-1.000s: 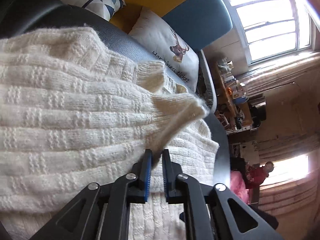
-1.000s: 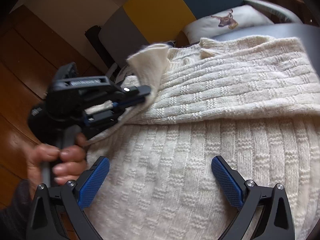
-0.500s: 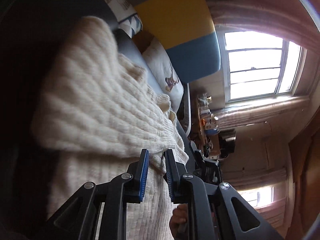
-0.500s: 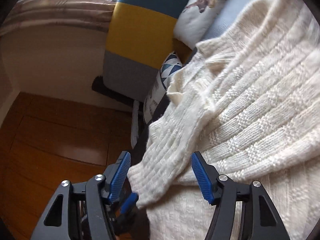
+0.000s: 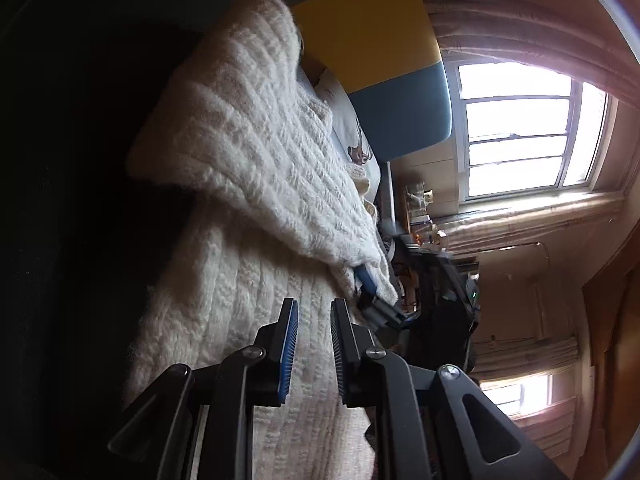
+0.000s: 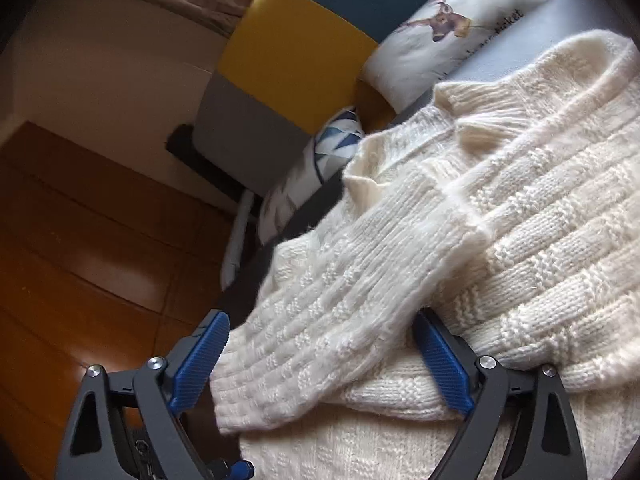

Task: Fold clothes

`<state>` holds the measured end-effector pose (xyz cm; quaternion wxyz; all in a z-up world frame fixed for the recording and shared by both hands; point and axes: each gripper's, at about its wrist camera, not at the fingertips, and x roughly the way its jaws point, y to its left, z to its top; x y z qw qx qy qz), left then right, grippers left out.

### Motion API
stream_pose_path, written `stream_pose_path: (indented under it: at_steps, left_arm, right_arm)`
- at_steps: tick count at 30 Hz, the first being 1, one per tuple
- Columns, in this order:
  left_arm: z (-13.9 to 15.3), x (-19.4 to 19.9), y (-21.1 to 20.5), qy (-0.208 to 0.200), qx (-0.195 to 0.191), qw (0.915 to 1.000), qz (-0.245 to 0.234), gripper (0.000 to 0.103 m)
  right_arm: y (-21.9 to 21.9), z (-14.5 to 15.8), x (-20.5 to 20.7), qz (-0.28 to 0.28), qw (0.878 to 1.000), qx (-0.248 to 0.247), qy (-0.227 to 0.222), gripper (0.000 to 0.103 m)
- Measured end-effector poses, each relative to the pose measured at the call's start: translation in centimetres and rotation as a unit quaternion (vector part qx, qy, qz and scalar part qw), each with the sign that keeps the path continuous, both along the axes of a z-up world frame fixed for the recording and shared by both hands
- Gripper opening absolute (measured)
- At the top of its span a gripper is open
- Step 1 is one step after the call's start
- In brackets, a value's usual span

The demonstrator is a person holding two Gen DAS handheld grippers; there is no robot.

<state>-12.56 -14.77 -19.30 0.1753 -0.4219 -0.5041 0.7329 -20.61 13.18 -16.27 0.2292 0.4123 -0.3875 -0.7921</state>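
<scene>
A big cream sweater (image 6: 500, 240) lay spread over a dark grey sofa seat (image 6: 532, 20). It was thick, fuzzy wool, knitted in little blocks and ribs. One sleeve (image 6: 340, 312) was folded across its body.

The right tongs (image 6: 320, 356) were spread wide, one blue ridged pad on each side of the sleeve's cuff end. The far pad touched the wool, but nothing was squeezed.

The left tongs (image 5: 312, 344) were nearly closed, with a thin gap between the blue pads. They hung just over the sweater (image 5: 248, 240) and gripped nothing.

Behind the sweater stood a chair back (image 6: 296, 52) in smooth yellow, blue and grey blocks. A white cushion (image 6: 448, 28) with a deer picture leaned there. Its writing was cut off; only "icket" could be read. A smaller cushion (image 6: 332, 144) had blue triangles.
</scene>
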Motion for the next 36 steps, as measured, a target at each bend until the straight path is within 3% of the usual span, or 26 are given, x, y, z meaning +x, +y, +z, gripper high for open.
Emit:
stream_pose_path:
  at_steps: [1, 2, 5, 8, 17, 21, 25, 29, 36]
  left_arm:
    - [0.2, 0.1, 0.2, 0.003, -0.009, 0.9999, -0.003, 0.015]
    - [0.3, 0.1, 0.4, 0.006, -0.015, 0.9999, -0.007, 0.015]
    - [0.7, 0.2, 0.7, 0.015, -0.028, 0.9994, -0.012, 0.015]
    - [0.7, 0.0, 0.6, 0.016, -0.019, 0.9997, -0.008, 0.015]
    - [0.7, -3.3, 1.2, 0.000, -0.020, 0.9994, 0.030, 0.015]
    - [0.2, -5.0, 0.4, -0.028, -0.023, 0.9965, 0.075, 0.015]
    - [-0.5, -4.2, -2.0, -0.045, -0.018, 0.9877, 0.149, 0.015]
    - [-1.0, -2.5, -3.6, -0.055, -0.045, 0.9811, 0.180, 0.015]
    - [-1.7, -0.8, -3.9, -0.052, -0.076, 0.9835, 0.156, 0.014]
  right_arm:
    - [0.0, 0.1, -0.2, -0.007, 1.000, 0.014, -0.013, 0.060]
    - [-0.1, 0.1, -0.4, -0.010, 0.999, 0.026, -0.024, 0.008]
    - [-0.7, 0.1, -1.1, -0.005, 0.998, 0.054, -0.035, 0.008]
    - [-1.2, 2.2, -1.5, 0.010, 0.998, 0.068, -0.010, 0.008]
    - [-4.0, 15.5, -2.3, 0.074, 0.982, 0.118, 0.131, 0.008]
    - [-5.2, 20.6, -2.4, 0.094, 0.972, 0.125, 0.177, 0.008]
    - [-5.9, 24.1, -2.1, 0.108, 0.962, 0.133, 0.213, 0.008]
    - [-2.1, 20.6, -1.5, 0.075, 0.973, 0.130, 0.177, 0.008]
    - [5.7, 12.4, -0.6, 0.003, 0.989, 0.117, 0.090, 0.008]
